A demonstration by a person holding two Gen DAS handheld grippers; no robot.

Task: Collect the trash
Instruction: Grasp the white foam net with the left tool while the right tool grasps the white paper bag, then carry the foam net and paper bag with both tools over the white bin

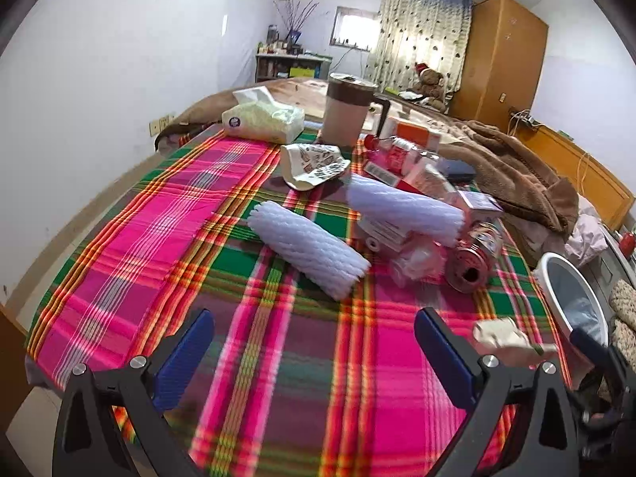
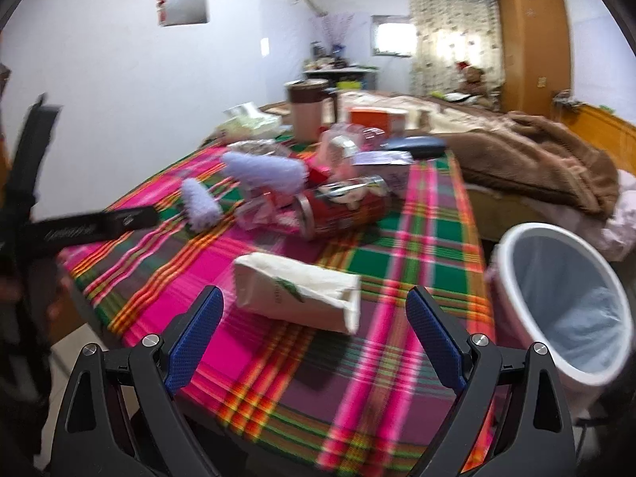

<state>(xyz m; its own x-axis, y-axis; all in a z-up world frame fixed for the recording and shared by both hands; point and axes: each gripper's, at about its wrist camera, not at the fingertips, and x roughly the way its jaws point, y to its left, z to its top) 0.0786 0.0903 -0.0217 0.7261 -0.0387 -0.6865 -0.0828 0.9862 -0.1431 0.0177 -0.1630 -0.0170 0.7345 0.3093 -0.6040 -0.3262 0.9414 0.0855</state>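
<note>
Trash lies on a plaid-covered table (image 1: 131, 238). Two white foam nets (image 1: 310, 250) (image 1: 401, 206), a red can (image 1: 475, 258) on its side, a crumpled paper cup (image 1: 314, 163) and small boxes sit in the middle and far right. My left gripper (image 1: 314, 353) is open over bare cloth at the near edge, holding nothing. My right gripper (image 2: 314, 334) is open too. A cream paper packet (image 2: 298, 290) lies flat just ahead of its tips, untouched. The same packet (image 1: 505, 336) shows at the lower right of the left wrist view. A white lined bin (image 2: 505, 246) stands beside the table on the right.
A tissue pack (image 1: 262, 117), a brown-lidded jug (image 1: 348, 107) and an orange box (image 1: 413, 131) stand at the table's far end. A brown blanket (image 1: 512, 171) covers the bed behind. In the right wrist view the left gripper's black body (image 2: 79, 226) shows blurred at the left.
</note>
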